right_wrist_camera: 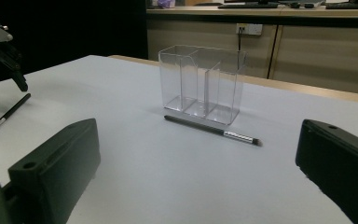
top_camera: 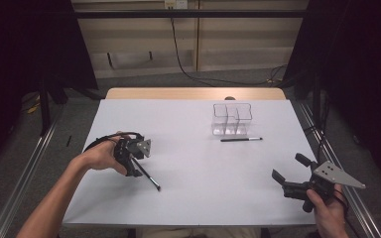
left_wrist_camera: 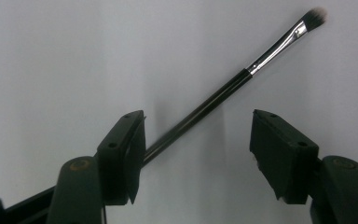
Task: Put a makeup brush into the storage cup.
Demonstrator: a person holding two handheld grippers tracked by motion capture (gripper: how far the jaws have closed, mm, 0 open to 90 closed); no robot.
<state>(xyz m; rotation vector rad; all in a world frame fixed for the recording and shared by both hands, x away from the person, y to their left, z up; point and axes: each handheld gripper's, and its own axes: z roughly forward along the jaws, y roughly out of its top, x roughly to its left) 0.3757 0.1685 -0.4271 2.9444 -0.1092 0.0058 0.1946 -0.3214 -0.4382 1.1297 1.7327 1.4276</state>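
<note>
A white-topped bench (top_camera: 193, 163) is standing before a beige wall, carrying a clear plastic three-compartment organiser (top_camera: 232, 119) with a second black brush (top_camera: 241, 139) lying just in front of it. The left hand-held gripper (top_camera: 138, 163) is hovering low over a slim black make-up brush with a silver ferrule (left_wrist_camera: 223, 91) lying flat on the bench, its jaws partly spread, one pad touching the handle, the other apart. The right hand-held gripper (top_camera: 287, 171) is waiting near the bench's right edge, jaws spread wide around nothing.

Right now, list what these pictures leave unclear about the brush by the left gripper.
- Left gripper view: the brush handle's rear end is hidden behind one jaw of the left gripper.
- High view: the left gripper covers part of the handle; whether any jaw touches it is too small to tell.
- Right gripper view: picture edge cuts the brush.
</note>
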